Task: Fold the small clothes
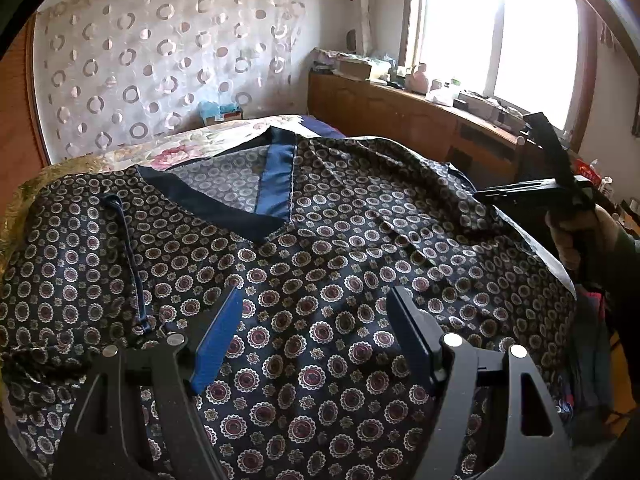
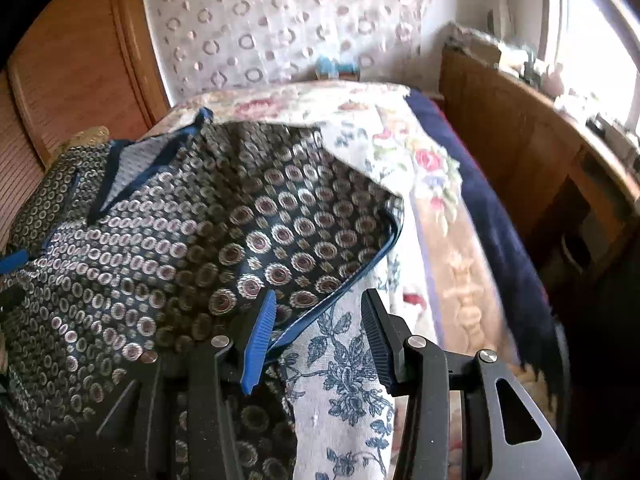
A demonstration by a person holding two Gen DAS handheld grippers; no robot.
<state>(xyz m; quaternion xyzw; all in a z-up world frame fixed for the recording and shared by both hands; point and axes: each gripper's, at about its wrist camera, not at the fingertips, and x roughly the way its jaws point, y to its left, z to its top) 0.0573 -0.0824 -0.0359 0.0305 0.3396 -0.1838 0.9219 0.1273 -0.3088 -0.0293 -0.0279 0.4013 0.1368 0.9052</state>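
Satin-like patterned cloth makes up the garment (image 1: 320, 280), a dark V-necked top printed with small round medallions, which is spread flat across a bed with a floral bedspread (image 2: 400, 140). At the far left of the left wrist view a narrow blue-trimmed strip (image 1: 128, 260), possibly a sleeve edge or a tie, is seen lying on the cloth. Next comes the neckline (image 1: 276, 184), bordered in plain blue. The left gripper (image 1: 316, 332) is held above the middle of the chest with its jaws spread wide and nothing between them; no cloth is touched. At the right edge of that view the right gripper (image 1: 560, 168) is seen in a person's hand (image 1: 572, 236), beside the garment's right border.

In the right wrist view the right gripper (image 2: 320, 320) is released: its jaws stand apart, and the blue-piped hem (image 2: 340, 292) passes just in front of the blue pad (image 2: 260, 340) without being pinched.

The fabric is judged to be light, thin, soft and slippery, and it is expected to slide on the bedspread and sag when lifted. A hold is best taken on the piped hem or the shoulder seams, where the layers are thicker and less likely to slip from the pads. Both edges should be gripped together so that the fold line stays straight.
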